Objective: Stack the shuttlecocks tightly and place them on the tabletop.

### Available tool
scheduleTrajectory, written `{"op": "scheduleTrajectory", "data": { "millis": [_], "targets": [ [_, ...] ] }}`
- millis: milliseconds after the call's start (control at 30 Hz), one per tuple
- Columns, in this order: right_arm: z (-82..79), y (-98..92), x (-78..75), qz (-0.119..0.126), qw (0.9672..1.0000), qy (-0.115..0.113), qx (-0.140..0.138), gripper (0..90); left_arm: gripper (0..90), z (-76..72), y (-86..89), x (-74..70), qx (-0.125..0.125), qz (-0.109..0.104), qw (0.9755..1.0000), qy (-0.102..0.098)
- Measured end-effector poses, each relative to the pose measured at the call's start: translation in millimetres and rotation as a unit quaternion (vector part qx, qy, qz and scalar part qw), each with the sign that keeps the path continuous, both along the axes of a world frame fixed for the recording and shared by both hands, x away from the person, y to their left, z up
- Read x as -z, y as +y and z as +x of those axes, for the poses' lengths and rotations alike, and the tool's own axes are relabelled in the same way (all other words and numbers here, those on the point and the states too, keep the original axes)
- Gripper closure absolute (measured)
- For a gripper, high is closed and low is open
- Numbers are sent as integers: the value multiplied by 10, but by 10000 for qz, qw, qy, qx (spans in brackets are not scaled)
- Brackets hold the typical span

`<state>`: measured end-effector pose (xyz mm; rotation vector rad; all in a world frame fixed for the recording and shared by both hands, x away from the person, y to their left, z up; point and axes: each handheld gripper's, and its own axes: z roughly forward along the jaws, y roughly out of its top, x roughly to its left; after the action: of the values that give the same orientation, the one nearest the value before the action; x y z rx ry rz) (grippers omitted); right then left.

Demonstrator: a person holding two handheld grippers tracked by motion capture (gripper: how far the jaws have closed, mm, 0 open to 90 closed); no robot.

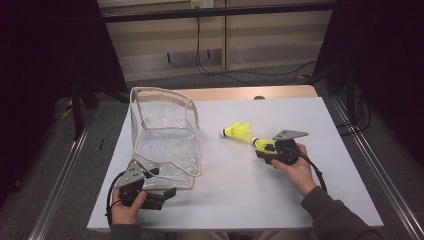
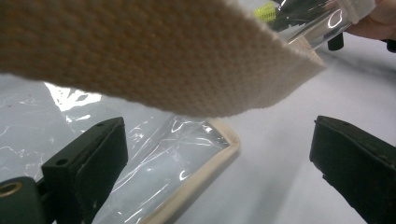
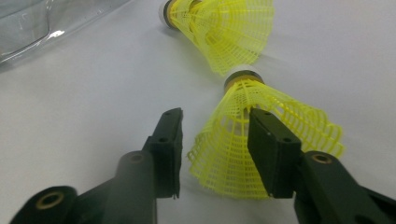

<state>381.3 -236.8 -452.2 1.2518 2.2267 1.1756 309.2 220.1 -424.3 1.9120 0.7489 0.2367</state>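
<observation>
At the lower right of centre in the high view, the right gripper (image 1: 264, 148) has its jaws around the skirt of a yellow shuttlecock (image 1: 261, 144) lying on the white table (image 1: 300, 195). In the right gripper view one jaw already lies against the mesh of that near shuttlecock (image 3: 261, 149) while the other stands just clear of it, so I would say the jaws are half closed about it and the grip is not yet made. A second shuttlecock (image 1: 237, 131) lies just beyond, up and to the left, its skirt almost touching the cork of the first.

At the lower left of the frame the left gripper (image 1: 165, 192) sits by the near corner of the clear bag (image 1: 165, 145), which stands open with its cream trim (image 1: 162, 90) at the top. In the left gripper view its jaws stand wide apart, with the cream strap (image 2: 154, 56) hanging across above them and nothing pinched.

By my reading, neither shuttlecock is in the bag, so the work is barely begun: both remain to be lifted and dropped in. The floppy rim may sag shut, and the neighbouring shuttlecock could be nudged.
</observation>
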Motion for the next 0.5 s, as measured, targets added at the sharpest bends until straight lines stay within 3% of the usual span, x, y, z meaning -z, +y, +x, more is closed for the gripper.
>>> {"op": "scheduleTrajectory", "data": {
  "millis": [133,433,500],
  "targets": [
    [26,14,-2,-55,10000,-24,-26,629,42,1,0,1,4,-2,10000,-2],
    [69,-3,-40,-207,9997,-85,26,846,43,-1,1,1,-1,-9,10000,5],
    [72,-24,-51,-146,9998,-89,48,876,43,-1,1,2,-2,-14,10000,5]
  ]
}}
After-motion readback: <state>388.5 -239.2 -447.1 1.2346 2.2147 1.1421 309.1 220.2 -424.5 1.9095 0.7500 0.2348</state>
